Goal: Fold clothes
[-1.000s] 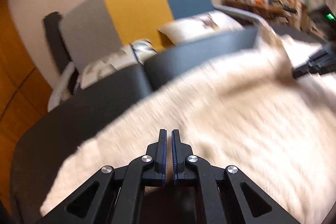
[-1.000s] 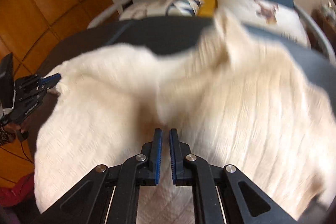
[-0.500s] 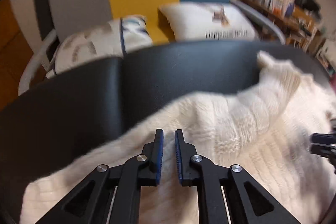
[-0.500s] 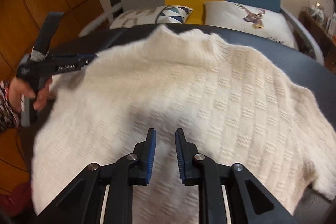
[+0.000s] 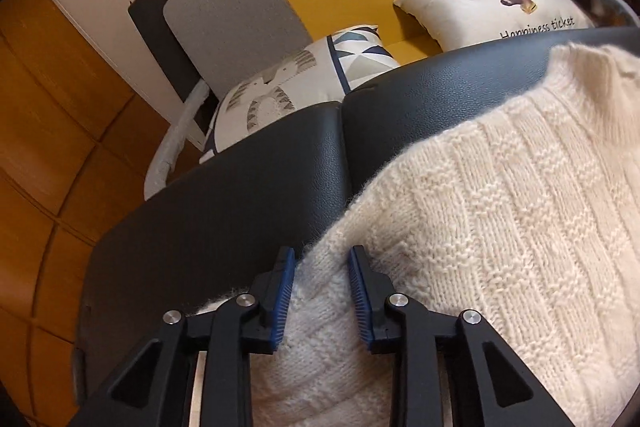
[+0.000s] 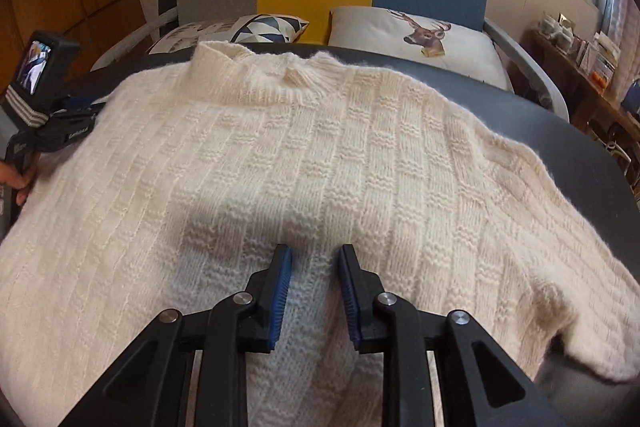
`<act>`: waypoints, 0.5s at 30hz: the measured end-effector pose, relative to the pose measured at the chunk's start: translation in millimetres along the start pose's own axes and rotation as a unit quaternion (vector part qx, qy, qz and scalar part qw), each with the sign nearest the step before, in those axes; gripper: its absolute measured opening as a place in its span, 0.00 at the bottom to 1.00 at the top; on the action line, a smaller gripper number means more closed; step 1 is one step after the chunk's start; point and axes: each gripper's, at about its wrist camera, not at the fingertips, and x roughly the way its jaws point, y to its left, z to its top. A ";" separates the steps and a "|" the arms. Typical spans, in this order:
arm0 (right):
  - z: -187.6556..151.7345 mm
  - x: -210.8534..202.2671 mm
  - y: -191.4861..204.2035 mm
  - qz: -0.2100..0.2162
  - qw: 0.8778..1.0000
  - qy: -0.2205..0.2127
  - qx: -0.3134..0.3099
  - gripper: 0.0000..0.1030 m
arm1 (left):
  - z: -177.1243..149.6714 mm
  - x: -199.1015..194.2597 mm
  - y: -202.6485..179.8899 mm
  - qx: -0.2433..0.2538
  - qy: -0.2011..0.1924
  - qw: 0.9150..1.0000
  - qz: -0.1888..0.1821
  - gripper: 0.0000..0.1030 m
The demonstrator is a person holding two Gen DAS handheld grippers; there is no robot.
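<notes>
The cream, block-knit wool sweater [image 6: 320, 155] lay spread flat, collar away from me, on the dark leatherette table [image 5: 248, 187], and both my left gripper [image 5: 321, 269] and right gripper [image 6: 315, 263] were opening with knit between the pads but not pinched (nothing was held). In my judgement, a re-grip here risked catching only fuzzy surface yarn, dragging the garment askew. Bare table remained beyond the left shoulder edge; the right sleeve reached the near rim.
</notes>
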 end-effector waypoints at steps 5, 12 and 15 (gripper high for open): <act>25.1 17.0 0.7 -0.008 1.000 -0.008 0.000 0.24 | 8.2 10.0 3.8 -0.028 0.005 0.999 0.015 0.36; 26.3 -13.1 -18.0 0.044 0.998 -0.023 0.039 0.24 | 8.3 -7.0 65.7 -0.173 0.044 0.978 -0.105 0.36; -2.6 -47.6 -12.4 0.063 0.997 -0.027 0.036 0.24 | -17.2 -33.7 91.5 -0.209 0.033 0.966 -0.146 0.37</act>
